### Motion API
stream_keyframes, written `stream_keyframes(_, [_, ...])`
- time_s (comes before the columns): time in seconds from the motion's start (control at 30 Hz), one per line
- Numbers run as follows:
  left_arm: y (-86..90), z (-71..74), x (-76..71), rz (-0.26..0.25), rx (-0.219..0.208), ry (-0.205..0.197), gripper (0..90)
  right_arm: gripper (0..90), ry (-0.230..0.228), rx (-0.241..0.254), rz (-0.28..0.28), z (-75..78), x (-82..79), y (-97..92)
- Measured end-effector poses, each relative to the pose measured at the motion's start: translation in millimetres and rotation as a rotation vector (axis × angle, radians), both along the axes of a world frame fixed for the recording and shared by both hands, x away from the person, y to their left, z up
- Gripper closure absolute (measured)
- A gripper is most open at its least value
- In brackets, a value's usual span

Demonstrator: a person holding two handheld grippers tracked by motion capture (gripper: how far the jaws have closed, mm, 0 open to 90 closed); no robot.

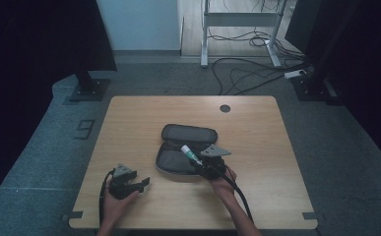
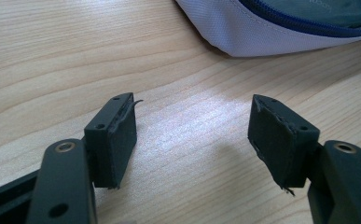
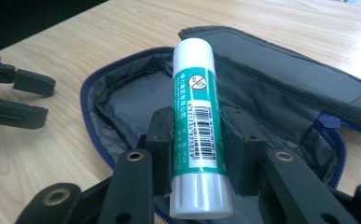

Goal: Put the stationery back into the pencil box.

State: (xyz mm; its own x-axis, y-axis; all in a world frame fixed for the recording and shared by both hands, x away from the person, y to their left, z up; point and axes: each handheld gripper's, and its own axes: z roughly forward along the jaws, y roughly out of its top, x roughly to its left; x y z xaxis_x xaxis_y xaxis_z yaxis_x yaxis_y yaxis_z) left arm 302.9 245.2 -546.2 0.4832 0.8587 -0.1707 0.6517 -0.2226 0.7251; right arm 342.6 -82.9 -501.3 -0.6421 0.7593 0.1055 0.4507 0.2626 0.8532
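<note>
- Glue stick (image 3: 197,126), green label with white ends, sits clamped between the pads of the right gripper (image 3: 196,144); the pads press on the barcoded middle of the tube, and both ends stick out past the jaws.
- In the high view the same glue stick (image 1: 191,154) slants up and to the left from the right gripper (image 1: 198,161), its white tip over the near half of the pencil case.
- Pencil case (image 3: 262,88) lies unzipped and spread flat on the table right under the stick; its grey lining faces up and a blue zipper runs along the rim, with a blue pull tab (image 3: 328,121) at the far right.
- From above, the pencil case (image 1: 185,135) shows as two dark halves near the middle of the wooden table (image 1: 129,128).
- Right hand (image 1: 222,183) grips the tool from the near edge of the table, and its black cable (image 1: 242,196) trails back along the forearm.
- Left gripper (image 2: 192,140) rests low over bare wood with its jaws spread wide and nothing between the pads (image 2: 122,140); a corner of the case (image 2: 262,32) lies just beyond them.
- In the high view the left gripper (image 1: 141,184) and left hand (image 1: 115,196) sit near the front left of the table, apart from the case.
- Nothing stands between the stick and the open case.
- Round grommet hole (image 1: 225,108) marks the far side of the table; cables (image 1: 247,73) and a desk frame (image 1: 239,22) lie on the floor beyond.
</note>
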Motion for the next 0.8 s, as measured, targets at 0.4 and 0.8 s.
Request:
stream_keyframes(0.4, [-0.4, 0.0, -0.4, -0.001, 0.002, -0.001, 32.8, 65.2, 0.017, -0.075, -0.019, -15.1, 9.4, 7.2])
stream_keyframes(0.8, [-0.7, 0.0, -0.4, -0.002, 0.004, -0.002, 32.8, 65.1, 0.021, -0.146, -0.025, -25.0, 12.0, 13.8])
